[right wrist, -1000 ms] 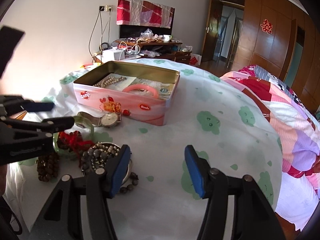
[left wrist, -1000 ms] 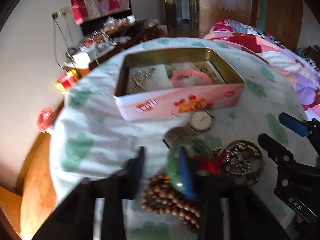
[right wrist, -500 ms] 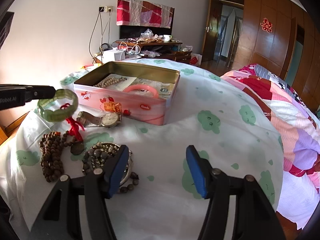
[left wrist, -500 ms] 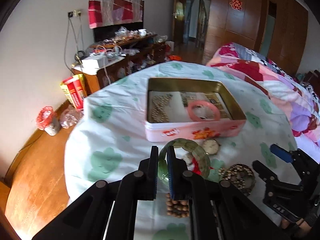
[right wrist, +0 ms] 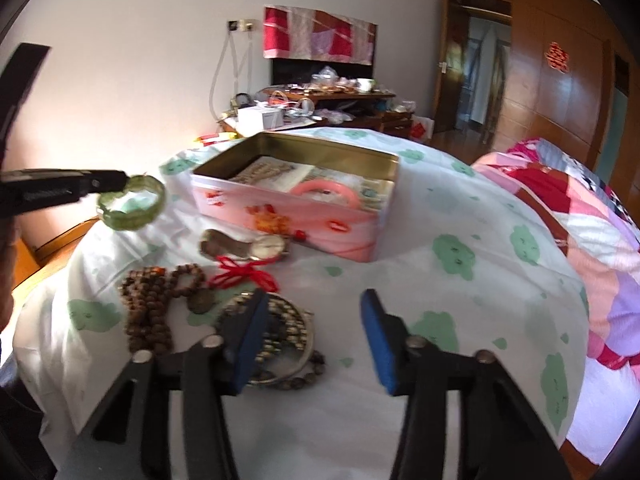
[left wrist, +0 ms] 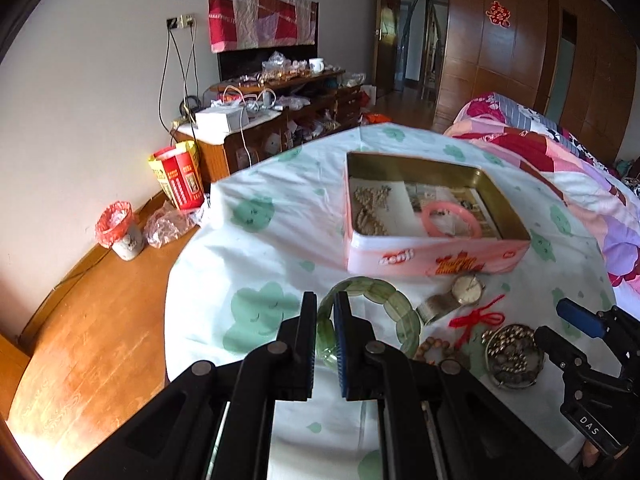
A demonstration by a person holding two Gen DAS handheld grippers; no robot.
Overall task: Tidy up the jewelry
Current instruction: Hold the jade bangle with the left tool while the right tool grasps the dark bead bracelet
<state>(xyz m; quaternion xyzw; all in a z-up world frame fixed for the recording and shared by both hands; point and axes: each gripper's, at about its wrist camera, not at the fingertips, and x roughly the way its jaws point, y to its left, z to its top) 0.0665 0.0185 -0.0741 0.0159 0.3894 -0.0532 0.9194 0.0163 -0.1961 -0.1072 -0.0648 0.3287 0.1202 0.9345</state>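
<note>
My left gripper [left wrist: 326,312] is shut on a green jade bracelet [left wrist: 384,296] and holds it clear of the table, left of the pink tin [left wrist: 436,258]. The right wrist view shows that bracelet [right wrist: 132,202] hanging from the left gripper [right wrist: 120,182]. The tin holds a pink bangle [left wrist: 450,220] and a pearl string [left wrist: 370,208]. My right gripper [right wrist: 315,304] is closing, its pads pressing on nothing; its left finger hangs over a pile of bead bangles [right wrist: 288,332]. A watch [right wrist: 268,246], a red knotted cord [right wrist: 244,274] and brown wooden beads [right wrist: 152,308] lie on the cloth.
The round table wears a white cloth with green clouds [right wrist: 452,256]. Wooden floor [left wrist: 92,340] drops away on the left, with a red carton [left wrist: 180,178] and a small bucket [left wrist: 120,232]. A bed with a colourful quilt [right wrist: 580,216] stands to the right, a cluttered cabinet [left wrist: 272,112] behind.
The left gripper closed on the green bracelet, lifted it off the jewelry pile and drew back to the left. The red cord stayed on the cloth. The right jaws narrowed.
</note>
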